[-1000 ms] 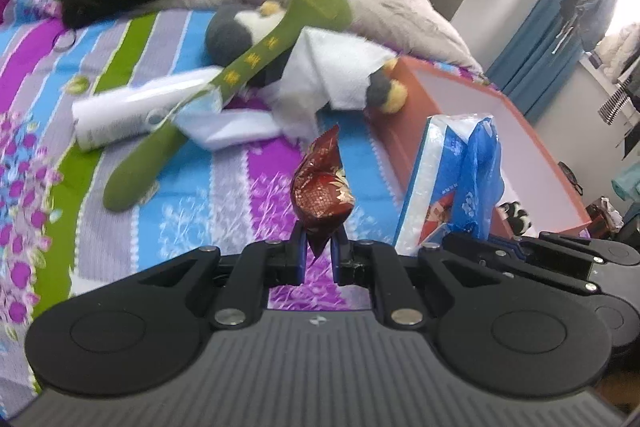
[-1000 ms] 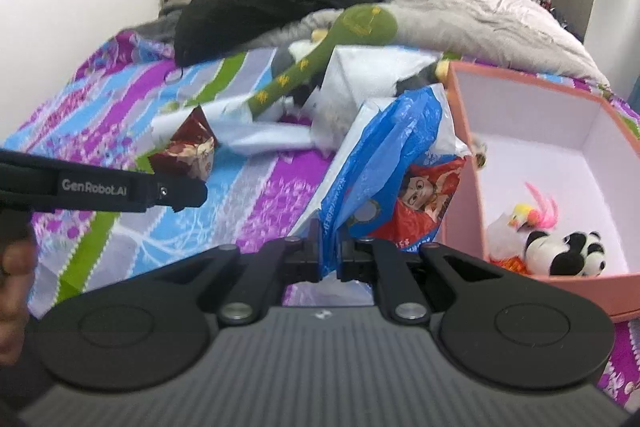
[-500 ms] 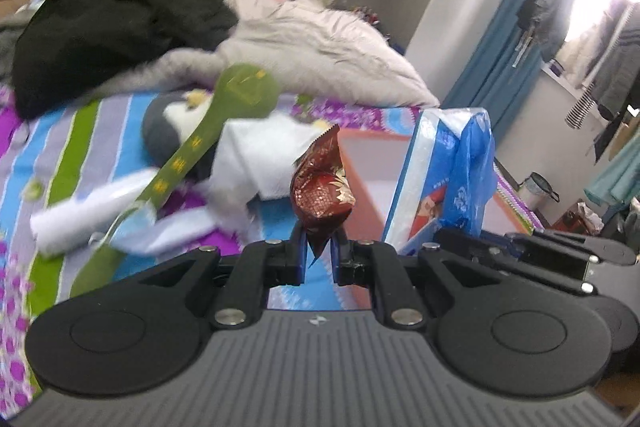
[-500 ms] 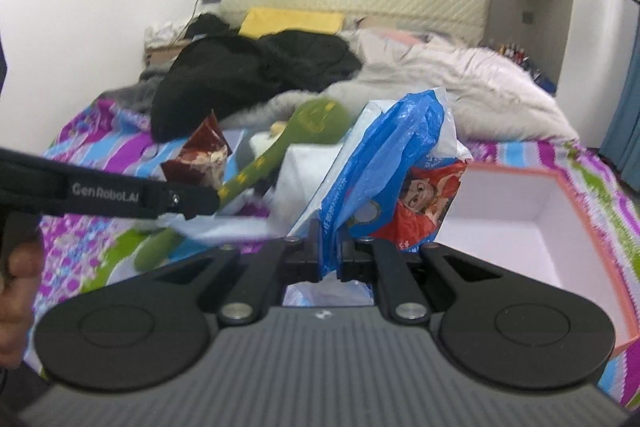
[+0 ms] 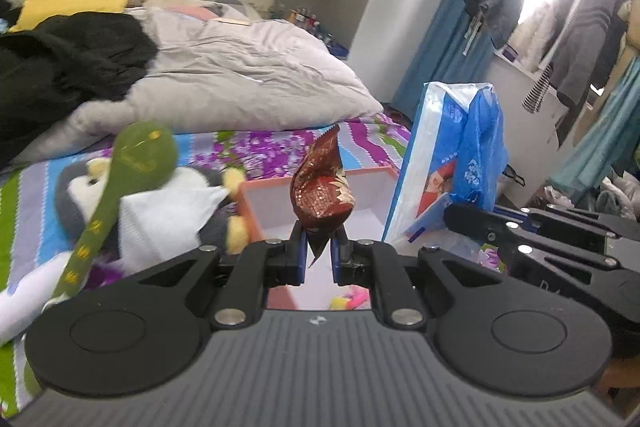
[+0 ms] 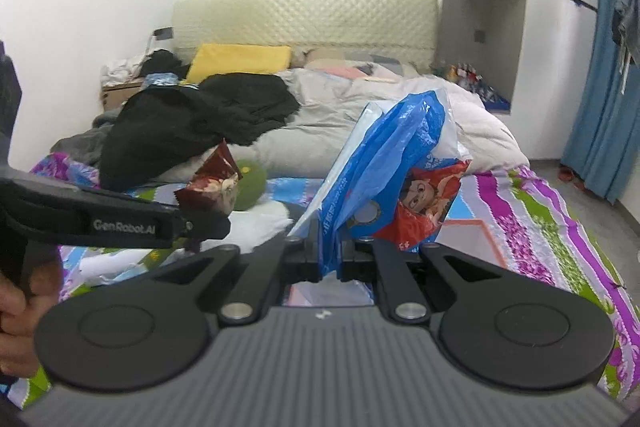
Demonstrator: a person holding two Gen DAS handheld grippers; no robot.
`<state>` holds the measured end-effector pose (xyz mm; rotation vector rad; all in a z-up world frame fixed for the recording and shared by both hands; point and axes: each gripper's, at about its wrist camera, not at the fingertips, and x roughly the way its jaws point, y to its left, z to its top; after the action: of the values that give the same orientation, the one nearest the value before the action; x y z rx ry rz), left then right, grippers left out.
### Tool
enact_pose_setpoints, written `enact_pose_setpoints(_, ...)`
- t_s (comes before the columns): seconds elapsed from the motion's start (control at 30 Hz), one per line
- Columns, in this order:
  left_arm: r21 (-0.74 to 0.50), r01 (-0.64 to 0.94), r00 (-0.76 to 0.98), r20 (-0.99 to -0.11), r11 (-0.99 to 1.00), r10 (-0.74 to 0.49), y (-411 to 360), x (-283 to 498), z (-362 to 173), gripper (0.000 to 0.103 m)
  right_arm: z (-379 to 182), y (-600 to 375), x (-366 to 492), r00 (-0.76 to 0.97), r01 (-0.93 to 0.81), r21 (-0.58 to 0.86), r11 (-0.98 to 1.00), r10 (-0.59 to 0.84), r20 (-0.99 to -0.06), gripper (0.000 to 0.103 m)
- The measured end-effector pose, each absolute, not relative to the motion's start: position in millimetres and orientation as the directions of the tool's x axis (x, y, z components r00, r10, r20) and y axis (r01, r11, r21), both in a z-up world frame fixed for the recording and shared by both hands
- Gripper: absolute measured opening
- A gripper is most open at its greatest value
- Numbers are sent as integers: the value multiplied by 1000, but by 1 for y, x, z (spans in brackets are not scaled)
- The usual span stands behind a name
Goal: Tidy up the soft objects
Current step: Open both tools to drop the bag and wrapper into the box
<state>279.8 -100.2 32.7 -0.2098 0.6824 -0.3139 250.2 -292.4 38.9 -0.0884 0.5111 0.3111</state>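
1. A bedroom scene, with a pink-rimmed open box [image 5: 280,187] sitting on a striped, flowered bedspread [image 6: 532,227]. The box is the landmark for everything below.
2. The left gripper [image 5: 319,255] is pinched shut on a crumpled reddish-brown foil wrapper [image 5: 322,193]. The wrapper stands upright above the jaws, directly in front of the box's open white interior.
3. The right gripper [image 6: 329,255] is clamped on a blue plastic tissue pack [image 6: 384,171] with a red cartoon panel. The pack rises tall and tilted, beside the box's right edge.
4. Both loads hang above the bed, close to the box; the left one looks more nearly over the opening.
5. Left of the box lie a penguin plush [image 5: 160,215] and a long green plush [image 5: 116,191].
6. My judgement: each gripper needs to come down over the opening before letting go.
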Motion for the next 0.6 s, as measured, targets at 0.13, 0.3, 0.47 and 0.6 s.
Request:
enact_pose_setpoints(0.13,-288,225,694,-623,931,-361,-121,312,25,14,34,-311,274,808,-273,14,962,237,-540,9)
enact_pose_setpoints(0.3,-291,226,614,-698,930,-368,-140,351,-2,14,9,-337,307,748,-205,59,977,195,-634,9)
enact_pose_setpoints(0.47,-280,247,521,-769,928,-371,-167,379,-29,14,-28,-361,336,659,-125,83,989,145,-738,9)
enact_pose_setpoints(0.6,-286,253,449,-812,924,-374,-185,403,-49,14,-49,-374,351,609,-96,49,994,98,-787,9)
